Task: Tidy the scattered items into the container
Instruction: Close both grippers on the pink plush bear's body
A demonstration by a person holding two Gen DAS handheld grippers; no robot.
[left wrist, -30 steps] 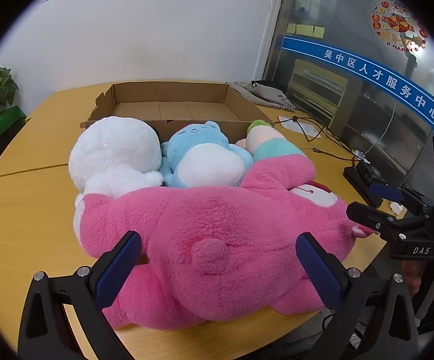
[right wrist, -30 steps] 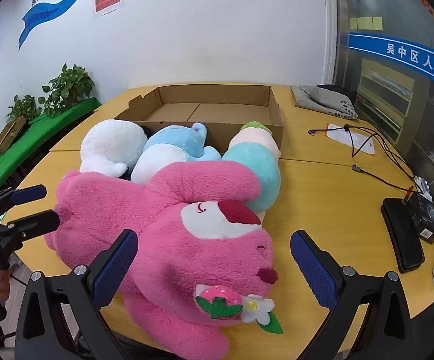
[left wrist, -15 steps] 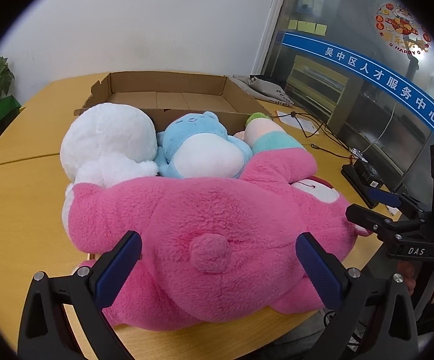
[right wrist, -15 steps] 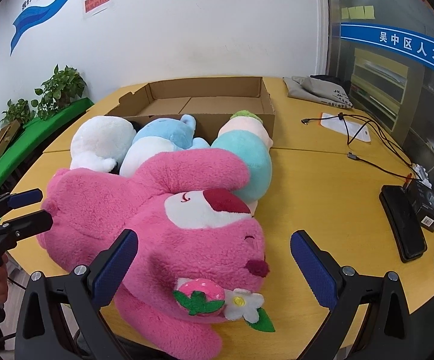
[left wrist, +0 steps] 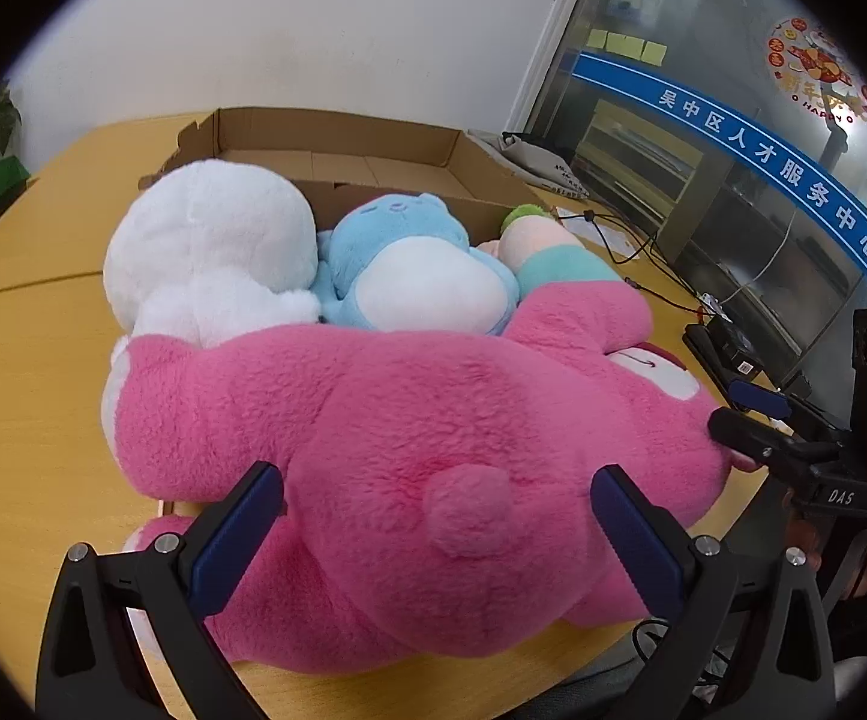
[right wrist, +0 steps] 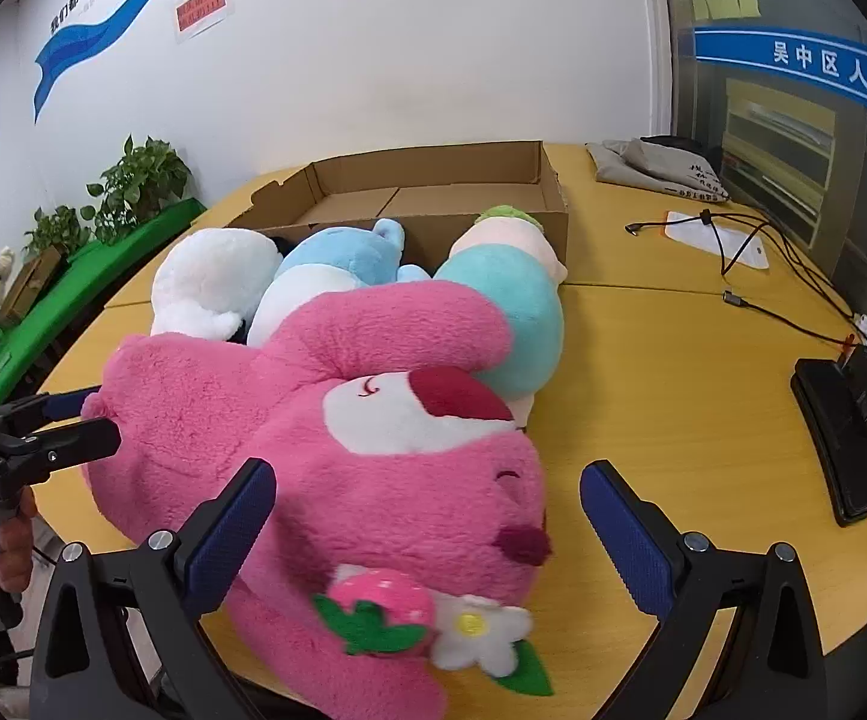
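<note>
The pink bear (left wrist: 409,420) is thick, fuzzy plush with a felt strawberry (right wrist: 382,603) and flower. The white toy (left wrist: 211,252) looks fluffier; the blue toy (left wrist: 415,276) has a shorter, smoother pile. The box (right wrist: 433,192) is matt brown corrugated cardboard. The table (right wrist: 673,372) is smooth yellow wood-look laminate. The left gripper (left wrist: 436,531) and right gripper (right wrist: 427,516) are matt black plastic with blue ribbed rubber pads (right wrist: 232,531) and small metal screws.

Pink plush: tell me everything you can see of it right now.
The pink plush is a large fuzzy bear lying on its side at the table's near edge. It has a white face patch, dark red nose, round tail, and a strawberry with a flower. Three smaller plushes press against it. Both open tools straddle it.
</note>
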